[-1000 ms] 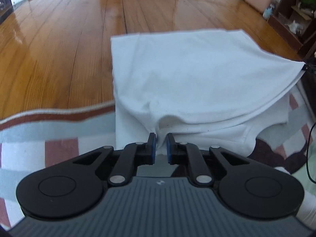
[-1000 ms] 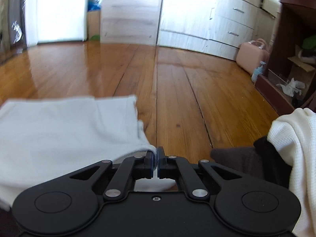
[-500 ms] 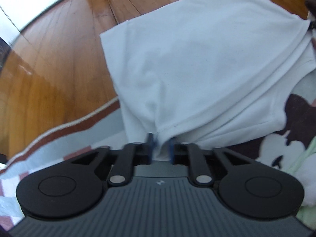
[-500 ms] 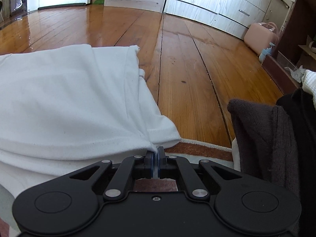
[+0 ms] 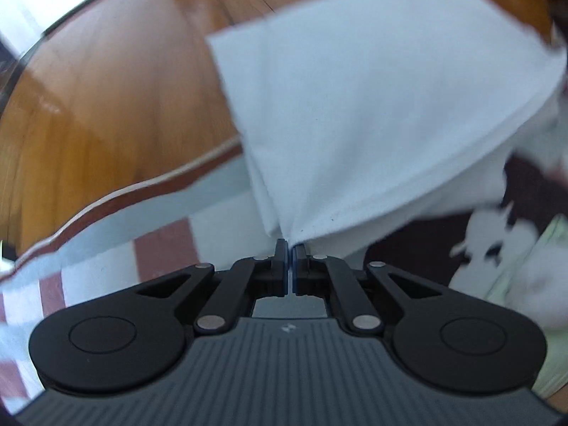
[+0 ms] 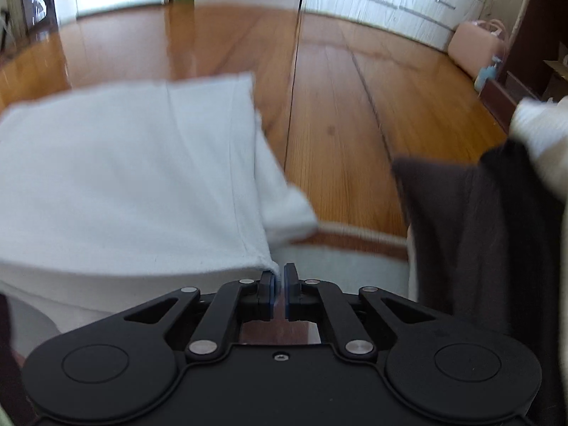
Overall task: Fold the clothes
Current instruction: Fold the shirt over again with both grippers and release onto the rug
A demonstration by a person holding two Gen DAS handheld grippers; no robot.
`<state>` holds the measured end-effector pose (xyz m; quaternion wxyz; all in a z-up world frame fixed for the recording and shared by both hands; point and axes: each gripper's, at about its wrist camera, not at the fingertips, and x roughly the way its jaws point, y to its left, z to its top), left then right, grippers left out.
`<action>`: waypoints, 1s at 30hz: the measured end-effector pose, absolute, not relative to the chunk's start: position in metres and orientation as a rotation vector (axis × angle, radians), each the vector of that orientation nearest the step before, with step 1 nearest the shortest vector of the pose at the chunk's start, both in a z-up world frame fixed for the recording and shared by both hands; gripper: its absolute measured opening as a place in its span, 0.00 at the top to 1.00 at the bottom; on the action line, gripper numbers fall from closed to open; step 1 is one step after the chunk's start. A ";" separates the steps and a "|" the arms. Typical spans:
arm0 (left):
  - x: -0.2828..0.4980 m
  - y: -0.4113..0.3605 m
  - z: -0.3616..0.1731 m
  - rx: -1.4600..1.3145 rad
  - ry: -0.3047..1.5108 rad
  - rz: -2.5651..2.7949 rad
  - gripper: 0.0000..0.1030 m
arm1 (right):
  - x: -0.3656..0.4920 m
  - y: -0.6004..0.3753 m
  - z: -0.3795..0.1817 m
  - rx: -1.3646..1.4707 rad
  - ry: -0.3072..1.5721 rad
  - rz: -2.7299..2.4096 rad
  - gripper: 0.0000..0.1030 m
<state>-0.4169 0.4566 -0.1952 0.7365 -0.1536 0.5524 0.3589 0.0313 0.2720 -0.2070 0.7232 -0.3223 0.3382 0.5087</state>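
Observation:
A white garment lies folded over itself, partly on a checked rug and partly on the wooden floor. My left gripper is shut on the near left corner of its top layer, and the cloth rises from the tips. In the right wrist view the same white garment fills the left half. My right gripper is shut on its near right corner, with only the very tip of the hem between the pads. Both views are blurred.
A dark brown garment and a cream knit are heaped on the right. Dark patterned fabric and pale green cloth lie near the left gripper. A pink case and white drawers stand far back.
The left gripper's jaws closed on the garment's corner and its view rolled. Both grippers sank with the top layer, which now lies lower over the bottom layer.

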 end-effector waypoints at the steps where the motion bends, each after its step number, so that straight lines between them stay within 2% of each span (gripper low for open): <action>1: -0.414 0.458 -0.199 -0.324 1.241 0.787 0.96 | 0.028 0.273 -0.210 -0.731 0.734 1.118 0.96; 3: -0.412 0.460 -0.202 -0.322 1.260 0.780 0.95 | 0.021 0.276 -0.210 -0.775 0.695 1.108 0.94; 4: -0.414 0.462 -0.200 -0.340 1.249 0.779 0.95 | 0.017 0.277 -0.206 -0.799 0.676 1.112 0.89; 6: -0.424 0.466 -0.192 -0.403 1.204 0.775 0.88 | 0.015 0.277 -0.198 -0.841 0.651 1.121 0.77; 7: -0.430 0.466 -0.186 -0.438 1.173 0.773 0.78 | 0.015 0.276 -0.194 -0.860 0.657 1.126 0.68; 8: -0.438 0.464 -0.179 -0.477 1.129 0.777 0.70 | 0.016 0.276 -0.189 -0.878 0.663 1.130 0.67; 13: -0.471 0.478 -0.128 -0.639 0.873 0.813 0.57 | 0.022 0.268 -0.144 -0.834 0.687 1.186 0.67; 16: -0.472 0.514 -0.109 -0.671 0.758 0.866 0.54 | 0.033 0.288 -0.117 -0.662 0.710 1.290 0.67; 18: -0.458 0.547 -0.110 -0.677 0.719 0.891 0.54 | 0.037 0.328 -0.115 -0.642 0.720 1.330 0.68; 20: -0.440 0.586 -0.121 -0.702 0.721 0.932 0.54 | 0.039 0.375 -0.120 -0.679 0.710 1.349 0.69; 23: -0.415 0.634 -0.151 -0.711 0.729 1.005 0.54 | 0.045 0.447 -0.133 -0.722 0.749 1.362 0.79; 30: -0.414 0.662 -0.201 -0.728 0.559 1.013 0.54 | 0.048 0.524 -0.167 -0.780 0.774 1.315 0.79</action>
